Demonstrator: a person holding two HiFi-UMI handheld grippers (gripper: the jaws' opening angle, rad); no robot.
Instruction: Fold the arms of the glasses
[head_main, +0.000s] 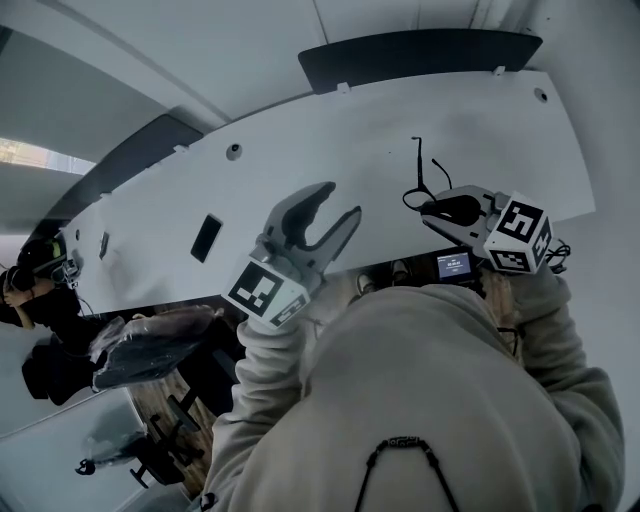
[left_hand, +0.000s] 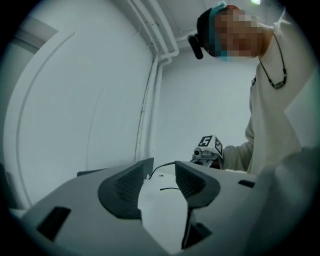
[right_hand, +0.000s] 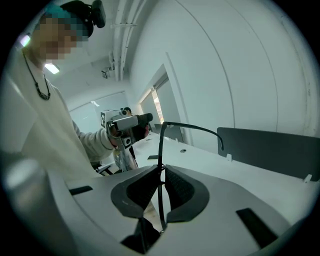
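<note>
The glasses (head_main: 416, 165) are a thin black wire frame held above the white table (head_main: 300, 150). My right gripper (head_main: 428, 207) is shut on them. In the right gripper view the frame (right_hand: 161, 145) stands upright between the pressed pads, and one arm (right_hand: 200, 128) reaches out to the right with its tip bent down. My left gripper (head_main: 338, 203) hangs to the left of the glasses, apart from them, open with nothing between its jaws. In the left gripper view a thin black part of the glasses (left_hand: 169, 189) shows beyond the open left gripper (left_hand: 164, 170), with the right gripper (left_hand: 207, 150) behind.
A black panel (head_main: 420, 55) runs along the table's far edge. A small black rectangle (head_main: 207, 237) lies on the table at left, near a round hole (head_main: 233, 151). A small screen device (head_main: 454, 265) sits below the right gripper. Another person (head_main: 35, 270) and chairs are at far left.
</note>
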